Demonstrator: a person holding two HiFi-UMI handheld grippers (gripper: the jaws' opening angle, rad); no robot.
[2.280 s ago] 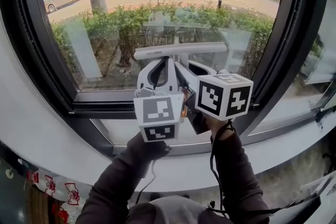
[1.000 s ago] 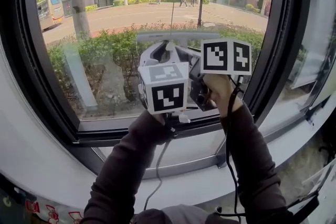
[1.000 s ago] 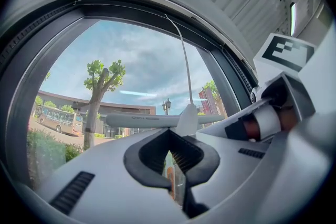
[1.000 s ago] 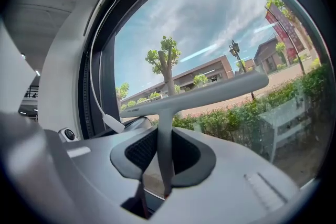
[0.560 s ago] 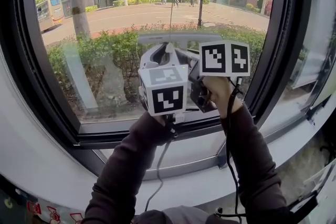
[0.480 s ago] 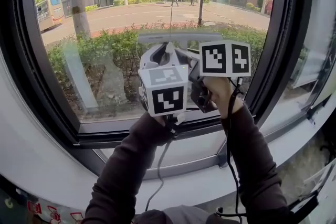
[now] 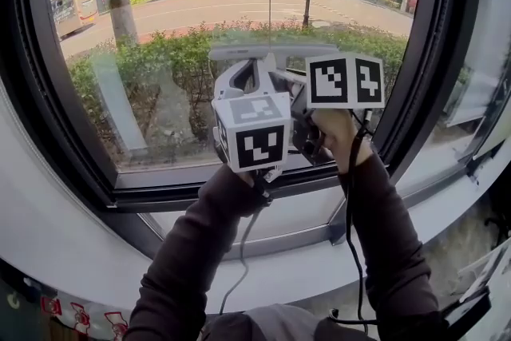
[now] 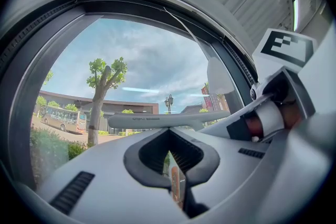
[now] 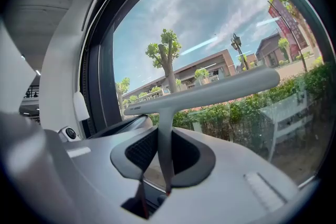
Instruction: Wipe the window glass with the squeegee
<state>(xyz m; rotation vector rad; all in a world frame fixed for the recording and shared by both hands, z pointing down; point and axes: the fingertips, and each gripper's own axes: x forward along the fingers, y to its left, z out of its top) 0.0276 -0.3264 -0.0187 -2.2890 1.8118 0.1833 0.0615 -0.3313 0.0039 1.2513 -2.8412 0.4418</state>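
Squeegee (image 9: 210, 93) blade lies level across the window glass (image 7: 144, 84), stem running back into right gripper (image 9: 164, 162), clamped on it; left gripper (image 8: 170, 157) just beside, jaws together, empty.

Against window glass (image 7: 160, 28): squeegee (image 7: 255, 52), behind it left gripper (image 8: 169, 139) beside right gripper (image 9: 165, 152).

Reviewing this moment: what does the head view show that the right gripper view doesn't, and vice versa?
Head view only: the person's dark sleeves, the left gripper beside the right gripper, and the pale grey sill below the window.
Right gripper view only: the handle of the white T-shaped squeegee running between that gripper's jaws, which are closed on it.
Both: the squeegee's bar held up at the glass, the black window frame, and the green hedge outside.
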